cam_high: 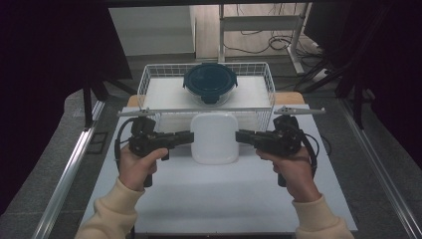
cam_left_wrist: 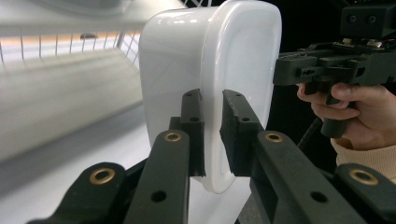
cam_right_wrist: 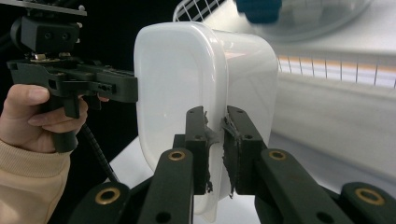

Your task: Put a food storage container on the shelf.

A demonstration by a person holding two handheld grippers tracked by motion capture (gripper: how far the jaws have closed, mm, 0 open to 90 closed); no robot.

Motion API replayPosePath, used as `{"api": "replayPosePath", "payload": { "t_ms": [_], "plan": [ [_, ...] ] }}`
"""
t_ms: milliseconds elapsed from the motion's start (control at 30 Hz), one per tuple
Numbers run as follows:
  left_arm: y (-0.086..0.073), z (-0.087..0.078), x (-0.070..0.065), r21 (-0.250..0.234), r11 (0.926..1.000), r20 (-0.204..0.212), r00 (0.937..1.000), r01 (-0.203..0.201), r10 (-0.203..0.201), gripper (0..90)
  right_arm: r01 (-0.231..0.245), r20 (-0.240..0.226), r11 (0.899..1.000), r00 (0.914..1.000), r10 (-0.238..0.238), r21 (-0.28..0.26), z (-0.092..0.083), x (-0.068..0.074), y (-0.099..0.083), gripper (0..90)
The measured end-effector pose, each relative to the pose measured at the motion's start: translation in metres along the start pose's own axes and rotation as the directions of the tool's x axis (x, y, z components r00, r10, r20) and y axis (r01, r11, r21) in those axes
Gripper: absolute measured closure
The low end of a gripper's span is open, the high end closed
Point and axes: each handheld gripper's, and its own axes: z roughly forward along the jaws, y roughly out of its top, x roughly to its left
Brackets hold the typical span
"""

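White rounded-rectangular plastic container, on the table in front of the white wire basket. Left gripper and right gripper each pinch an opposite rim. Probably light, stiff, glossy and slip-prone: hold at rims.

Count on the table: one white plastic container; one white wire basket; one round glass container with dark blue lid, inside the basket. Two handheld grippers: left gripper, right gripper. Two hands, one per gripper.
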Motion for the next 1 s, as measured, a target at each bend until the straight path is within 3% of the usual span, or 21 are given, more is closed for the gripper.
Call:
{"api": "replayPosePath", "payload": {
  "t_ms": [400, 800, 1000],
  "plan": [
    [0.057, -0.015, -0.003, -0.021, 0.9997, -0.008, 0.9998, -0.016, 0.016, 80.0, 0.021, -0.014, 1.000, 0.9997, -0.021, -0.013, -0.002, 0.005, 0.057, 79.9],
    [0.116, -0.025, 0.008, -0.035, 0.9994, 0.001, 1.0000, -0.005, 0.005, 80.0, 0.019, -0.047, 0.999, 0.9987, -0.020, -0.026, 0.006, 0.001, 0.119, 80.1],
    [0.137, -0.023, 0.016, -0.028, 0.9996, -0.011, 0.9999, 0.006, -0.007, 80.0, 0.000, -0.050, 1.000, 0.9987, -0.002, -0.029, 0.013, -0.007, 0.139, 80.1]
  ]
}}
